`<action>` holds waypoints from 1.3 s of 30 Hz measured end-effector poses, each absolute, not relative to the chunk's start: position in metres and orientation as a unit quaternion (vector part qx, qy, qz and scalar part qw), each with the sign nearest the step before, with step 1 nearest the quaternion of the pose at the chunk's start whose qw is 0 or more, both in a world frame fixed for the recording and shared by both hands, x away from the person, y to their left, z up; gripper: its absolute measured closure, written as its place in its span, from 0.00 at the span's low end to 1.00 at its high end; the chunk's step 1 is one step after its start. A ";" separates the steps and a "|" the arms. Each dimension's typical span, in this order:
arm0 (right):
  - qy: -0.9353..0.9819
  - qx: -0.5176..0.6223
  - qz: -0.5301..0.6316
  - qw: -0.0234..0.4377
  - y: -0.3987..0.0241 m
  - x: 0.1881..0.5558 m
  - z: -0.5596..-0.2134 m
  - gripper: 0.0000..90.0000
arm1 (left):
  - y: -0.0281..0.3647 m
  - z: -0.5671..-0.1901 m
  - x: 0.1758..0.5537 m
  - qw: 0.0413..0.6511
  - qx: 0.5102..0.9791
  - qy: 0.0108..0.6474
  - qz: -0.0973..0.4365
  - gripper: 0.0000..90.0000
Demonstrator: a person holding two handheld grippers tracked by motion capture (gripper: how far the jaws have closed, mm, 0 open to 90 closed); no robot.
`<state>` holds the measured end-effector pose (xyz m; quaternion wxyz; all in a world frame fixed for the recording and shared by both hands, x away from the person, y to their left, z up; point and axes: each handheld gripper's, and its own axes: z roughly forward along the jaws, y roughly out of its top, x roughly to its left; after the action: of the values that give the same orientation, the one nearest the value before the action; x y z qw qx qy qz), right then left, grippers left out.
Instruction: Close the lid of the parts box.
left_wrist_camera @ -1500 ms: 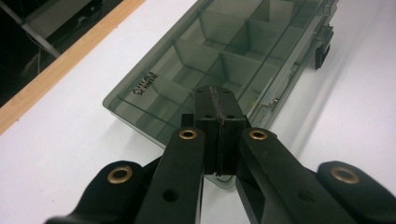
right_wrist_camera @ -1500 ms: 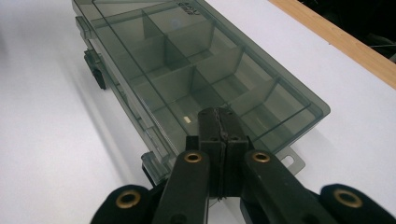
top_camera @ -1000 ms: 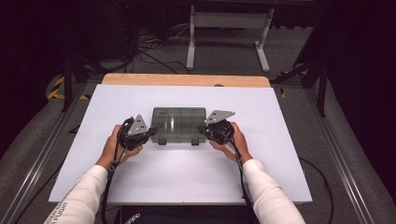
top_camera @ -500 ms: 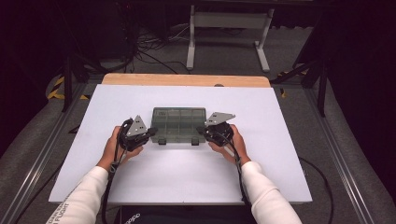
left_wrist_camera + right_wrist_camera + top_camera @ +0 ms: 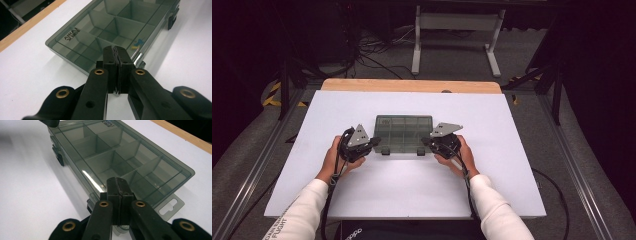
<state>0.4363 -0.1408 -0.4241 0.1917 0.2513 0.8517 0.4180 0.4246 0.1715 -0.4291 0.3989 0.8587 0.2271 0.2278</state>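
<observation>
Dark room around, grey floor with cables, white board [image 5: 412, 195] laid over a wooden table [image 5: 412, 85].

High view: smoky box [image 5: 403, 133] flat near the board's middle, lid shut, long side across. Left gripper [image 5: 374, 143] at the box's left near corner, right gripper [image 5: 426, 143] at its right near corner, both pointing inward at the box. Hands wrapped round each gripper, white sleeves [image 5: 302, 215] entering from the bottom edge. Jaws too small to judge from up there.

Left gripper view: black jaws pressed together, pads [image 5: 117, 72] meeting with nothing between, tips just at the box's near edge; touching or not, cannot tell. Clear lid over divided compartments, lettering at one corner, a small yellow and blue bit [image 5: 137, 44] inside one compartment. Dark latch [image 5: 172, 21] on the far side wall.

Right gripper view: jaws likewise pressed together and empty, tips over the box's near edge, beside a clear hanging tab [image 5: 172, 205]. Compartments under the lid, a latch [image 5: 58, 156] on the far-left side.
</observation>
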 end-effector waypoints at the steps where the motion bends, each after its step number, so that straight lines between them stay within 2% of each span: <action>1: 0.852 0.251 0.418 0.192 -0.141 0.436 -0.424 1.00 | 0.172 -0.430 0.425 0.401 0.858 0.229 0.227 0.98; 39: 0.838 0.254 0.433 0.214 -0.148 0.431 -0.421 0.99 | 0.176 -0.431 0.424 0.424 0.846 0.227 0.230 0.96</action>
<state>0.4313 -0.1484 -0.4214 0.2140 0.2538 0.8381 0.4329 0.4235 0.1764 -0.4311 0.4240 0.8461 0.2272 0.2296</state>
